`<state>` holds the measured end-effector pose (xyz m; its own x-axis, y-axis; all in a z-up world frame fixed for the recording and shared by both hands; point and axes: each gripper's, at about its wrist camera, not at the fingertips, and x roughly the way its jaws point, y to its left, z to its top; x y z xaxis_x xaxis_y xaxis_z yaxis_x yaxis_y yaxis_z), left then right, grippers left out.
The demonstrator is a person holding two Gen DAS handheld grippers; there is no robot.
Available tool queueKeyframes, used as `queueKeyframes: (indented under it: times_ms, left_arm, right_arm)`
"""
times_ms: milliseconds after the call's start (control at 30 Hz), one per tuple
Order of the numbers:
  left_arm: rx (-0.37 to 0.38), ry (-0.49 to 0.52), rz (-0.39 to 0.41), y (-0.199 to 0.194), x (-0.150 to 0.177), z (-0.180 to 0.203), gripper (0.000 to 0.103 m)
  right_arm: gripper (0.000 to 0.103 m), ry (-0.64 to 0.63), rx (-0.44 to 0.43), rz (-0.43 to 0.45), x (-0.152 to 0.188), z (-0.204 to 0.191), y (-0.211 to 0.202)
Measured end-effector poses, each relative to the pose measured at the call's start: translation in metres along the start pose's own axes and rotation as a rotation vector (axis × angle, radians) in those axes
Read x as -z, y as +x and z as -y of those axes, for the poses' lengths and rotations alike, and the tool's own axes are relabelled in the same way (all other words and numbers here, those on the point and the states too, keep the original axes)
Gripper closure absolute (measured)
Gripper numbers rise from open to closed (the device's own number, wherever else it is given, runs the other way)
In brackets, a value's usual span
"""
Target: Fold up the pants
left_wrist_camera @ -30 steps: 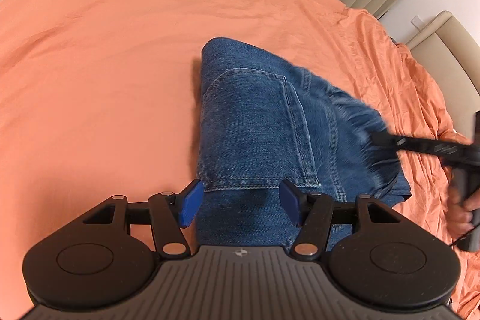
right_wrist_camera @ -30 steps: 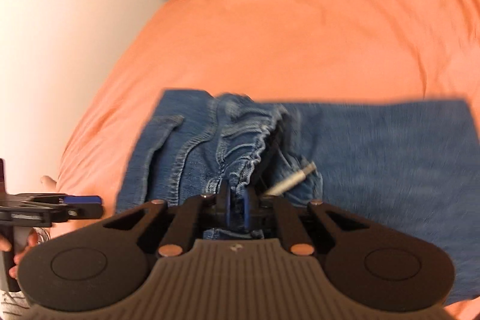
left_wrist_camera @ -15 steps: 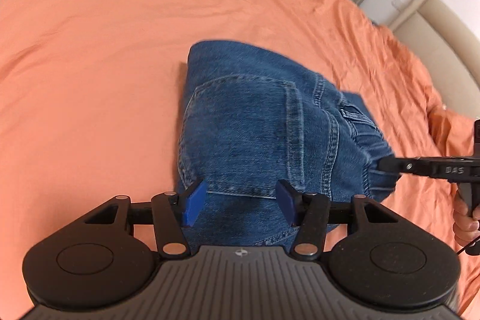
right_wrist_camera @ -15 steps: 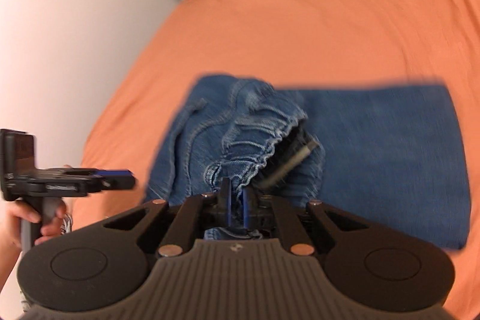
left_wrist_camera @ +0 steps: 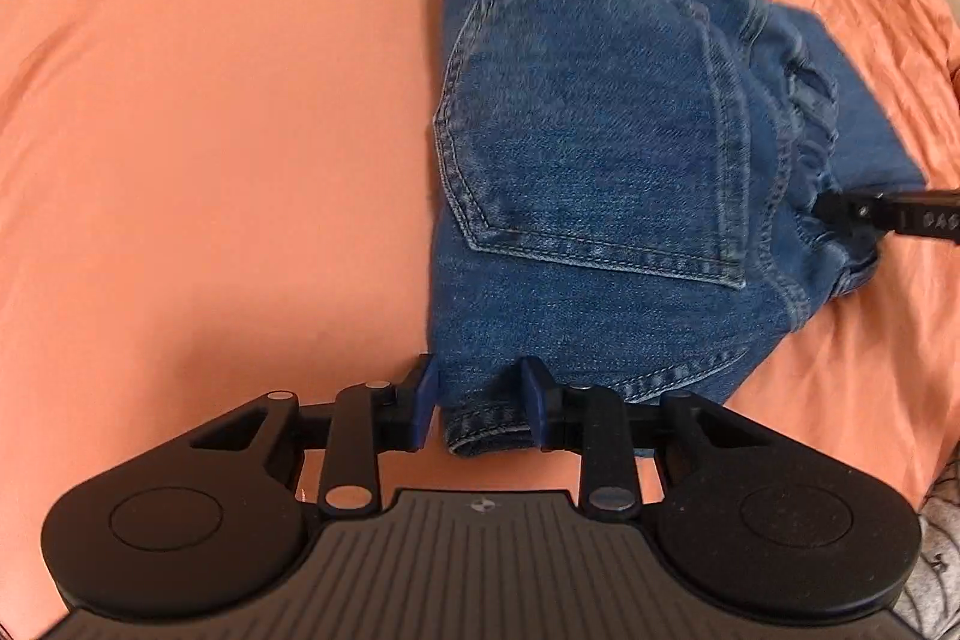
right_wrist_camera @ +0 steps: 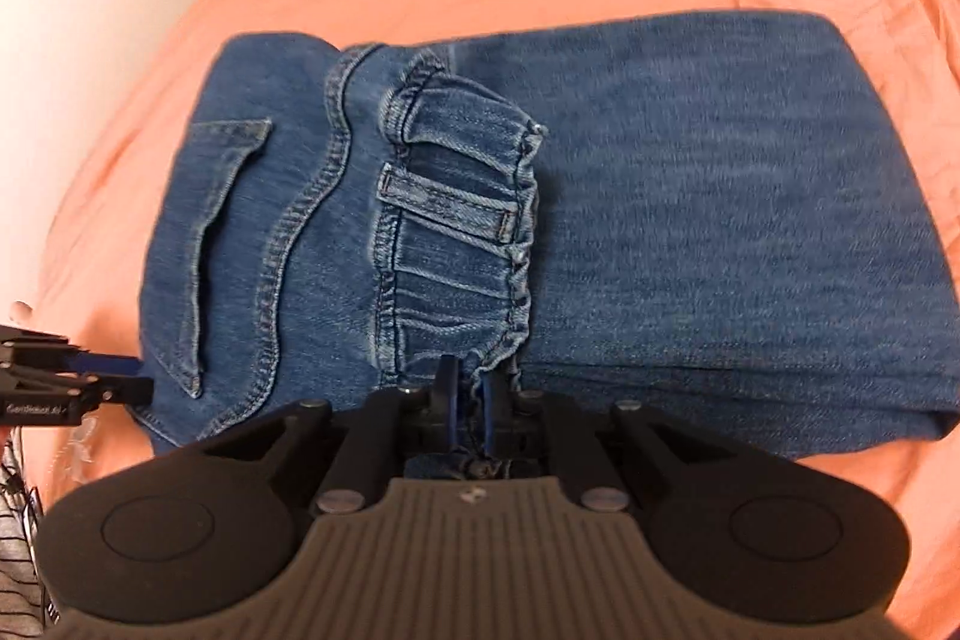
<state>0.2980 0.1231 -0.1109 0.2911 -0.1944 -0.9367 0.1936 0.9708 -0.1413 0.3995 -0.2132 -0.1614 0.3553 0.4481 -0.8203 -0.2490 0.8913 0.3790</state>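
Right gripper [right_wrist_camera: 471,388] clamped on folded blue denim pants [left_wrist_camera: 600,148] waistband, left gripper [left_wrist_camera: 480,403] wide astride hem corner; lower evenly, release flat

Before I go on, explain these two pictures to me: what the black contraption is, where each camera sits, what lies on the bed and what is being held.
There is no robot. A person holds a two-finger gripper in each hand, and each carries a fisheye camera looking along its fingers, so the black shape at the bottom of each picture is the gripper itself. One picture comes from the left gripper, the other from the right gripper. Folded blue jeans lie on an orange sheet. The left gripper is open, with a corner of the jeans between its fingers. The right gripper is shut on the gathered waistband.
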Motion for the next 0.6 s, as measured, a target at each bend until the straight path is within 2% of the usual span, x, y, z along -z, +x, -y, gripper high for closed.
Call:
queueKeyframes:
  times_ms: [67, 200, 233, 300, 367, 433, 467, 600]
  left_arm:
    - [0.022, 0.008, 0.036, -0.013, -0.003, 0.001, 0.069]
    - [0.069, 0.019, 0.132, -0.036, -0.017, 0.009, 0.069]
    - [0.076, 0.023, 0.152, -0.039, -0.022, 0.012, 0.069]
    - [0.088, 0.03, 0.181, -0.042, -0.03, 0.023, 0.069]
    - [0.094, 0.029, 0.197, -0.042, -0.037, 0.028, 0.069]
    - [0.1, 0.014, 0.201, -0.039, -0.043, 0.03, 0.069]
    - [0.106, 0.003, 0.199, -0.036, -0.046, 0.029, 0.069]
    - [0.128, -0.047, 0.187, -0.017, -0.061, 0.026, 0.069]
  right_arm:
    - [0.1, -0.006, -0.007, 0.0, -0.005, -0.002, -0.008]
    - [0.087, 0.03, -0.048, -0.003, -0.008, 0.007, -0.02]
    - [0.071, 0.044, -0.056, -0.002, -0.009, 0.011, -0.025]
    - [0.053, 0.072, -0.075, 0.01, -0.013, 0.016, -0.032]
    - [0.051, 0.089, -0.106, 0.044, -0.015, 0.02, -0.04]
    - [0.043, 0.116, -0.137, 0.084, -0.019, 0.024, -0.051]
    - [0.042, 0.142, -0.162, 0.107, -0.025, 0.027, -0.05]
    - [0.04, 0.311, -0.298, 0.149, -0.044, 0.054, -0.042]
